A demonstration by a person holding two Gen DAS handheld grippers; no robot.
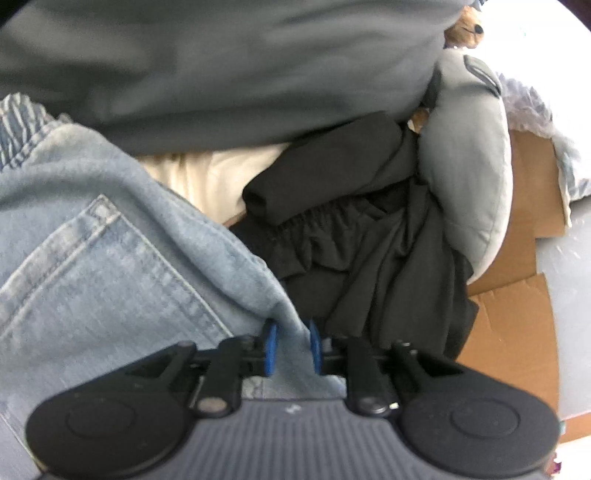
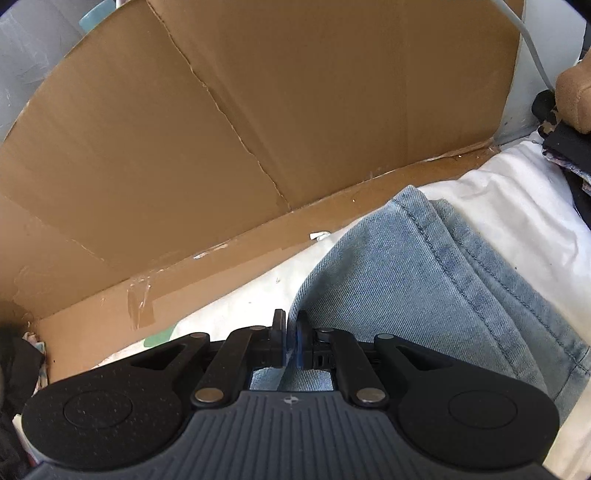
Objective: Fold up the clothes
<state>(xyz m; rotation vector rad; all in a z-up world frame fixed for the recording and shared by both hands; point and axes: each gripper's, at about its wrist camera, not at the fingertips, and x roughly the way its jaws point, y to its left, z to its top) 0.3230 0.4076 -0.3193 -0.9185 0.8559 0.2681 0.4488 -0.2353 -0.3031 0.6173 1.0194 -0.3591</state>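
- The jeans (image 1: 110, 229) are light blue denim; the left view shows a back pocket and a gathered waistband at the far left, with the rest running out of frame at the left and bottom.
- The left gripper (image 1: 291, 345) is clenched on a fold of the jeans, with cloth bunched between its blue pads (image 1: 271, 343); the gripper body hides what lies below the pinch.
- In the right view the jeans (image 2: 424, 273) show a stitched hem edge lying on a white sheet (image 2: 517, 206); the right gripper (image 2: 291, 341) is clamped on their near edge, its jaws almost together with only a thin layer of denim between.
- Just beside the jeans in the left view lies a heap of black clothes (image 1: 362, 251), one piece rolled, one with an elastic band; how many garments it holds cannot be told.
- A cream cloth (image 1: 207, 181) peeks out between jeans and heap, mostly covered.
- A grey cloth (image 1: 221, 62) fills the top of the left view, blurred and cut off.
- A grey pillow (image 1: 469, 158) leans against the heap.
- Brown cardboard (image 2: 221, 122) stands behind the sheet, creased and taped.
- A brown plush (image 1: 467, 31) is only partly visible at the top right.
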